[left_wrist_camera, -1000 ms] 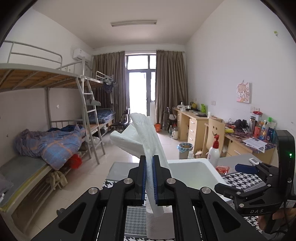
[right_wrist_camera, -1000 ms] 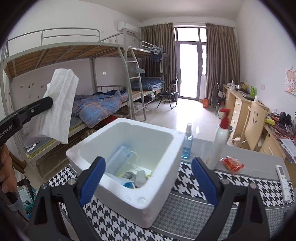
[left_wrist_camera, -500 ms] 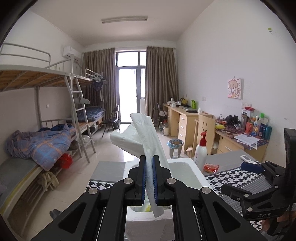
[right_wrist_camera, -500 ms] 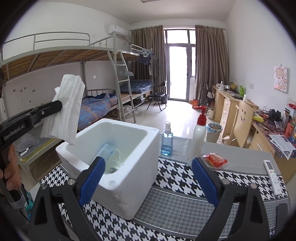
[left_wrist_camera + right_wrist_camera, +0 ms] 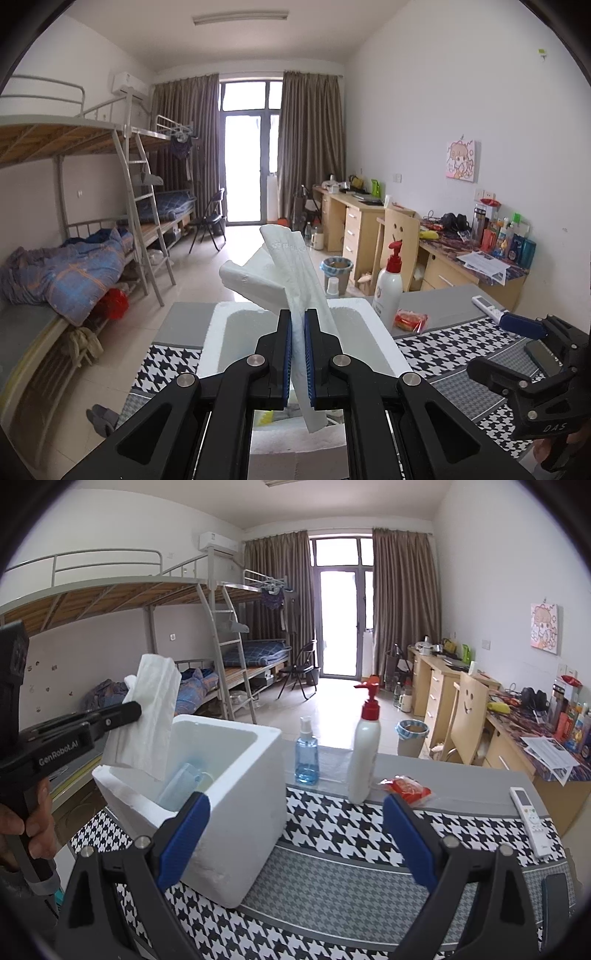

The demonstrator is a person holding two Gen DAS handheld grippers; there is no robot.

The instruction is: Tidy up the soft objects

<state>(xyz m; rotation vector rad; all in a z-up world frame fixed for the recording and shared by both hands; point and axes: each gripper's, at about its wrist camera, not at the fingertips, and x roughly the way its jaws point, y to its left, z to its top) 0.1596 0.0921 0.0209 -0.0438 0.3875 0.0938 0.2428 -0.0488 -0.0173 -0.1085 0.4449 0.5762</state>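
Note:
My left gripper (image 5: 298,321) is shut on a white folded paper towel (image 5: 291,266) and holds it just above the near rim of a white foam box (image 5: 373,343). In the right wrist view the left gripper (image 5: 136,712) holds the towel (image 5: 151,709) over the box's (image 5: 240,812) left rim. A blue face mask (image 5: 184,786) and other soft items lie inside the box. My right gripper (image 5: 295,834) is open and empty, to the right of the box over the houndstooth cloth (image 5: 332,834).
A blue spray bottle (image 5: 306,753), a white pump bottle (image 5: 364,753), a red packet (image 5: 408,788) and a white remote (image 5: 530,821) stand on the table behind and right of the box. A dark phone (image 5: 557,893) lies at the right edge. Bunk beds at left, desks at right.
The left gripper has carried the towel down and closer to the box's rim. The right gripper has drawn back and to the right, away from the box, still open.

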